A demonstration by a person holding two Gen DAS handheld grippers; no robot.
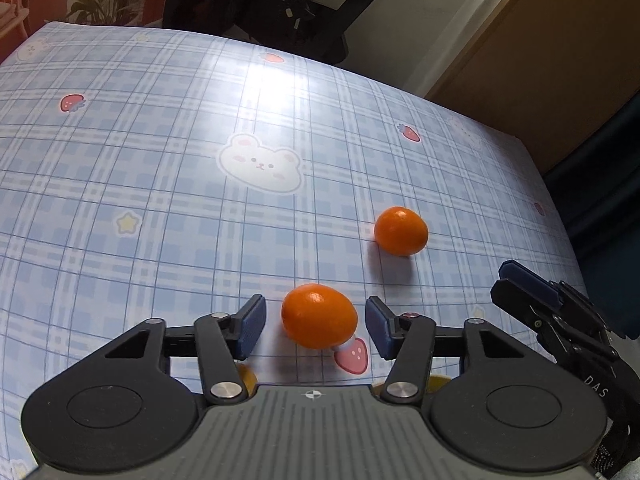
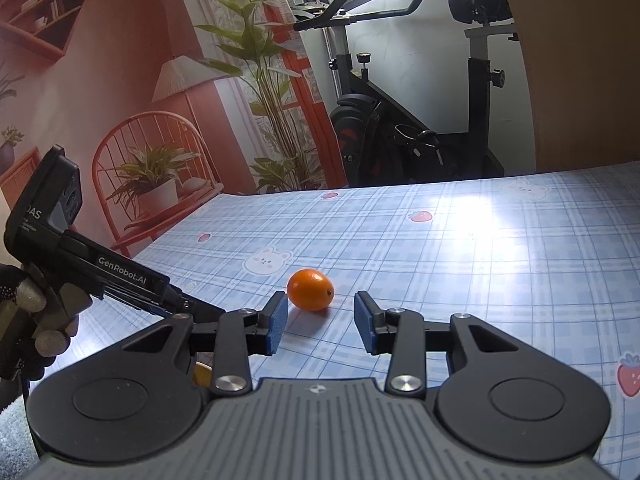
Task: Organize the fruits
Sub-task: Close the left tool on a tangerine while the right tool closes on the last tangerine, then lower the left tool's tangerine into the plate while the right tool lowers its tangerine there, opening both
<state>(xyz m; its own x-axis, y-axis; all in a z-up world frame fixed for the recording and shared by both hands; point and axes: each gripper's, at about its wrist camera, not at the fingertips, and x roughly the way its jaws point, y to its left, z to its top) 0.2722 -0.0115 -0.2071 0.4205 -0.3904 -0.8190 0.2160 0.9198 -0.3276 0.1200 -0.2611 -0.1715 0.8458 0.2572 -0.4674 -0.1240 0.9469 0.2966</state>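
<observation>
Left hand-held gripper (image 1: 315, 326) spread, orange (image 1: 319, 316) between pads, seemingly untouched, right hand-held gripper (image 2: 321, 326) spread

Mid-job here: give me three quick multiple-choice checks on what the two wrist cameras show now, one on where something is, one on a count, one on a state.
1. Where is the nearer orange fruit in the left wrist view?
A. Between the left hand-held gripper's fingers
B. On the bear print
C. At the table's far edge

2. How many orange fruits lie in plain sight on the tablecloth in the left wrist view?
A. One
B. Two
C. Four

3. What is the state of the right hand-held gripper?
A. Shut on a fruit
B. Holding a cloth
C. Open, holding nothing

Answers:
1 A: the fruit sits between the blue pads, with a gap on each side.
2 B: the nearer one, and a second fruit further out to the right.
3 C: its pads stand apart, and the only fruit in that view lies on the table beyond them.
</observation>
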